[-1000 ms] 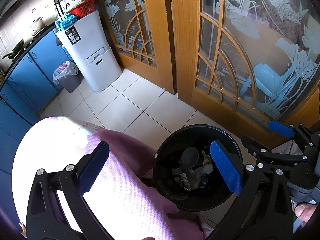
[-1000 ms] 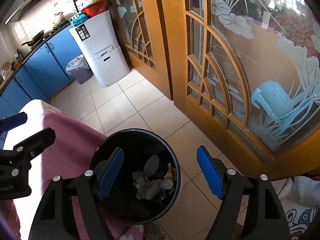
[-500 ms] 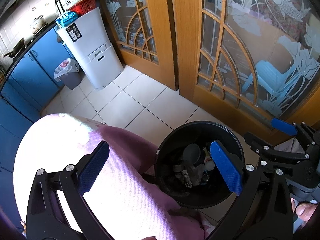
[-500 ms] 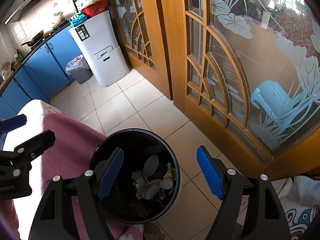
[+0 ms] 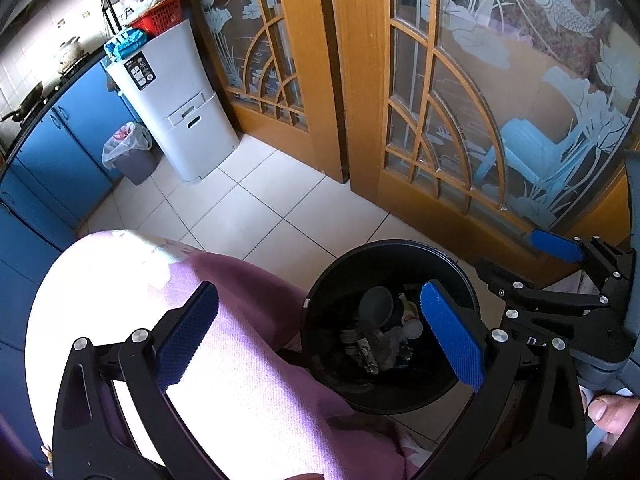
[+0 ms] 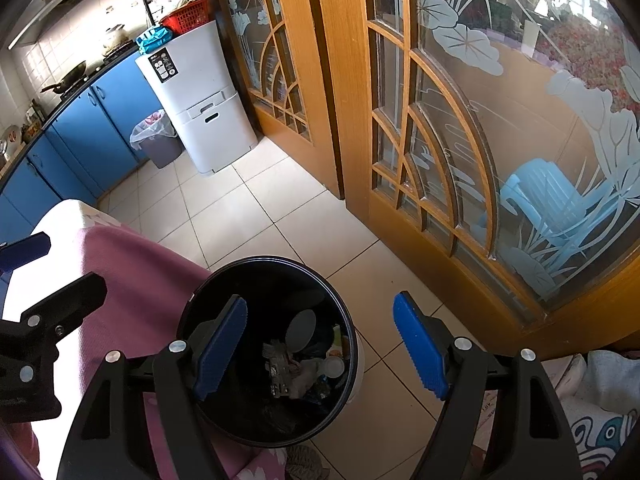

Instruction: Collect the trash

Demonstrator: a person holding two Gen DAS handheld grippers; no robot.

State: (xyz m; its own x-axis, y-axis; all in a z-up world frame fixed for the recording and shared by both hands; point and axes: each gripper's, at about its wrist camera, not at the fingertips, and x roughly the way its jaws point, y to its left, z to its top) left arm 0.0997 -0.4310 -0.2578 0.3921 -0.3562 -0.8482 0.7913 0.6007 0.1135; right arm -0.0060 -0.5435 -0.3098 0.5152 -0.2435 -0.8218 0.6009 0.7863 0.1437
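A round black trash bin (image 5: 320,292) stands on the tiled floor beside a table with a purple cloth (image 5: 248,380). It holds several pieces of trash (image 5: 380,336), among them a grey lid and crumpled scraps. It also shows in the right wrist view (image 6: 208,292), with the trash (image 6: 296,356) inside. My left gripper (image 5: 320,344) is open and empty above the table edge and bin. My right gripper (image 6: 320,344) is open and empty above the bin; it shows at the right of the left wrist view (image 5: 520,264).
Wooden doors with etched glass (image 5: 480,100) stand behind the bin. A white cabinet (image 5: 176,104) and a small grey bin with a bag (image 5: 128,152) stand by the blue kitchen cupboards (image 5: 52,148). Patterned fabric (image 6: 596,412) lies at the lower right.
Both grippers have drifted slightly; the bin sits a little lower and further left in the left wrist view. Both stay open and empty.
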